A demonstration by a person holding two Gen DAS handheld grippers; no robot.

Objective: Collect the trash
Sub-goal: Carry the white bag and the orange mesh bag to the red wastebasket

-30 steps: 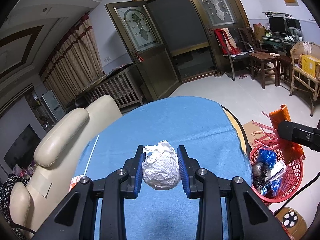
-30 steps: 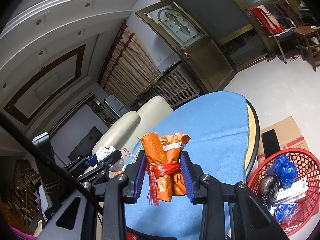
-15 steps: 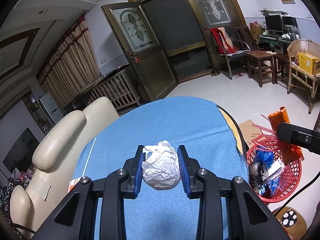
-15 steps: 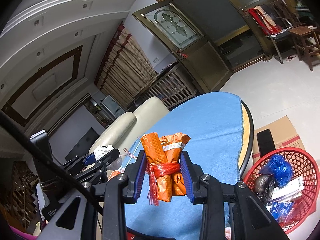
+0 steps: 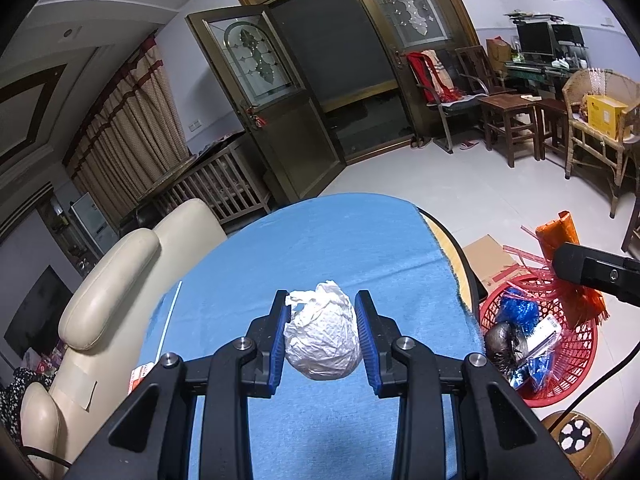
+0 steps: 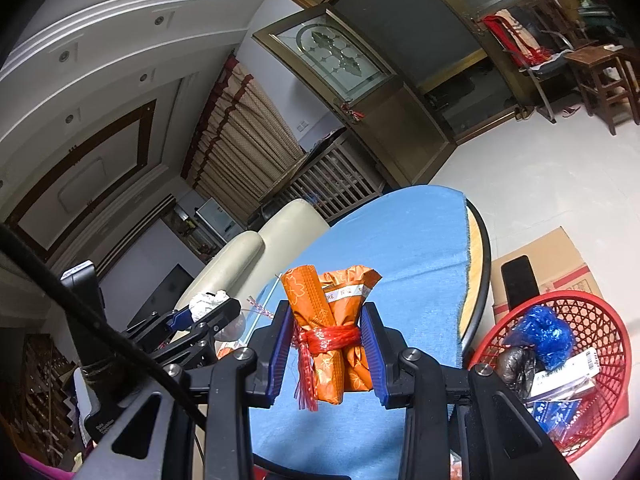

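My left gripper is shut on a crumpled white paper ball, held above the blue tablecloth. In the right wrist view my right gripper is shut on an orange wrapper bundle tied with red plastic strips. That bundle also shows at the right of the left wrist view, above the red basket. The red basket stands on the floor to the table's right and holds blue plastic, a dark lump and packets. The left gripper with its paper ball appears at the left of the right wrist view.
A cream sofa flanks the table's left side. A flat cardboard box with a black phone lies on the floor behind the basket. A thin white stick and a small red packet rest on the cloth's left edge. Wooden chairs stand far right.
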